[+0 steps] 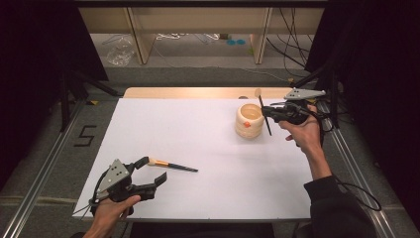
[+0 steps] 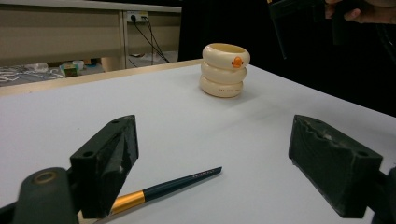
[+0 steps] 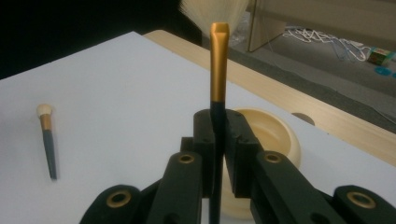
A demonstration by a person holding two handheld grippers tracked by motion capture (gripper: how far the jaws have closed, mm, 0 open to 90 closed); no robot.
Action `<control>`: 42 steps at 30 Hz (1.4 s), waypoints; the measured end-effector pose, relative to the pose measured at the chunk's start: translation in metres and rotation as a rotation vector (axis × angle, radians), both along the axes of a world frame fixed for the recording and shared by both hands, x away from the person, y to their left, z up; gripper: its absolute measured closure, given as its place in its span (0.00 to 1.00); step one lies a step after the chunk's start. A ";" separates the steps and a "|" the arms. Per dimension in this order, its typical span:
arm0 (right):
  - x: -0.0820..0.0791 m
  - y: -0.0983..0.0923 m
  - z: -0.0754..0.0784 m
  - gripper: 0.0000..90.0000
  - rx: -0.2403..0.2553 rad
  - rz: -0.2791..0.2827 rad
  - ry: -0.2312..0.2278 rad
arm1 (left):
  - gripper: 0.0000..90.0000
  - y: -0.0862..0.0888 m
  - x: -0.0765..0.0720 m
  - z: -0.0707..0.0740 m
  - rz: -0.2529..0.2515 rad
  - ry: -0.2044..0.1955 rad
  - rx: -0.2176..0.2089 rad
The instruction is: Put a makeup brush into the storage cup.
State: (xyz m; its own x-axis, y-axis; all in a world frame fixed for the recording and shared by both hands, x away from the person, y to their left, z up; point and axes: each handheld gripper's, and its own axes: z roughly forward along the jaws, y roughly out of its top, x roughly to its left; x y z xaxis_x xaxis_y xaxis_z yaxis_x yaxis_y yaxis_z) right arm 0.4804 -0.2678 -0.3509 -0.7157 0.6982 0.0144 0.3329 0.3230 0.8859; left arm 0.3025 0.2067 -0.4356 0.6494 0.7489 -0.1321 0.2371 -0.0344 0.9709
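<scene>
I see table (image 1: 208, 148): white top, pale wood strip along far edge. Two things lie on it. Cream holder (image 1: 248, 121), three stacked rings with orange mark on side, stands upright toward far right, mouth open upward. Brush (image 1: 171, 165) lies flat near left front, dark handle, gold ferrule, pale bristles pointing left, handle pointing right. Holder and brush well apart, bare white top between. I see grey floor around table, cables on it beyond far edge.
</scene>
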 end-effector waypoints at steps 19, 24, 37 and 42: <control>0.028 0.009 0.008 0.94 0.043 -0.022 -0.012 | 0.18 0.000 0.000 0.000 0.001 0.001 -0.002; 0.032 0.008 0.010 0.94 0.050 -0.033 -0.016 | 0.18 0.000 0.001 0.000 0.001 0.001 -0.002; 0.040 0.006 0.018 0.94 0.058 -0.065 -0.014 | 0.18 0.000 0.000 0.000 0.000 0.003 -0.002; 0.046 0.009 0.021 0.94 0.064 -0.075 -0.037 | 0.18 0.000 0.000 0.000 0.000 0.005 -0.001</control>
